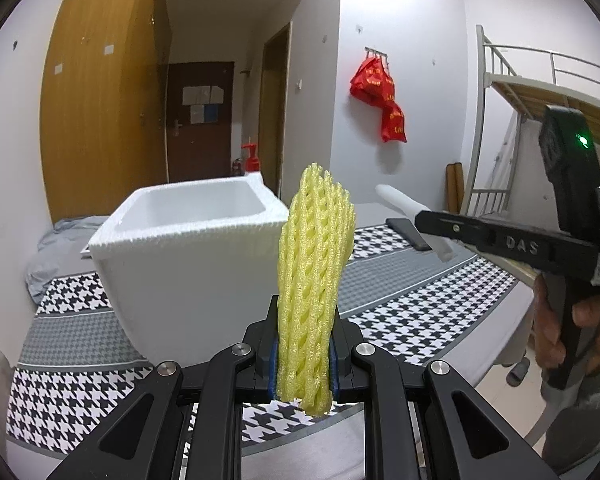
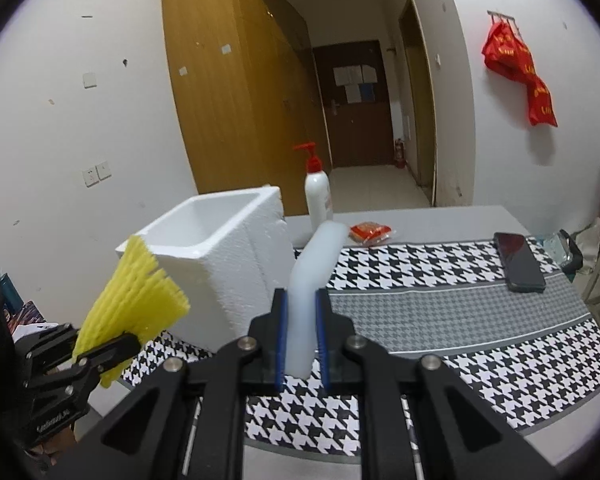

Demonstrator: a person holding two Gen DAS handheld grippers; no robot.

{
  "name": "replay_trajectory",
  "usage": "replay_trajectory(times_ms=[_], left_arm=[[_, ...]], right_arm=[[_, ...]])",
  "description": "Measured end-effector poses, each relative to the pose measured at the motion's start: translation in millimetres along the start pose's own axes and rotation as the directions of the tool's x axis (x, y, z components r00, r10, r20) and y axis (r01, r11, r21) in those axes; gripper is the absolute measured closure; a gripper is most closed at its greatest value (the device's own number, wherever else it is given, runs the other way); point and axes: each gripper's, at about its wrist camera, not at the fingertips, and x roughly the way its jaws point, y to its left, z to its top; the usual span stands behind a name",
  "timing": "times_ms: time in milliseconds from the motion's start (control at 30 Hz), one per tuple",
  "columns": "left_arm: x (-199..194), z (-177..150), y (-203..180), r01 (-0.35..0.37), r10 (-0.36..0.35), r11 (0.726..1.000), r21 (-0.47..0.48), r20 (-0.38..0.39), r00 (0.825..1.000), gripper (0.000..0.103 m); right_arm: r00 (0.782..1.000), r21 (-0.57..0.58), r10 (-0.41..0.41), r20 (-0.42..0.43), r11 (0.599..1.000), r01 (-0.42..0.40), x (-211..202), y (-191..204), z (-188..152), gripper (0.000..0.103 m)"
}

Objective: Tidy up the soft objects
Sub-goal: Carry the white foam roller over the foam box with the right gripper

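Fingers of the left gripper [image 1: 303, 354] clamp the lower end of a yellow foam mesh sleeve [image 1: 315, 264], which stands upright above the black-and-white houndstooth table cover [image 1: 412, 312]. The right gripper [image 2: 301, 344] pinches a pale, bent foam strip [image 2: 310, 280] near its base, its upper end curving away. Just behind both pieces an open white polystyrene box [image 2: 220, 252] sits on the cover. Farther back stand a white pump bottle with a red top [image 2: 318, 192], a small red packet [image 2: 371, 232] and a black phone [image 2: 519, 261].
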Motion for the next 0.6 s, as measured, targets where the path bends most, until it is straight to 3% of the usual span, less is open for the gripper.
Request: replay_trajectory(times_ms=[267,600], left_arm=[[-13,14,4,-0.015,0.015,1.0,0.002,0.057,0.998,0.084],[-29,24,15,-0.077,0.078,0.997,-0.006,0.123,0.989,0.084]], right_arm=[[0.997,-0.013,0.014,0.076,1.0,-0.013,-25,9,1,0.087],[0.993,-0.016,0.057,0.103,0.998,-0.056,-27,19,5,0.087]])
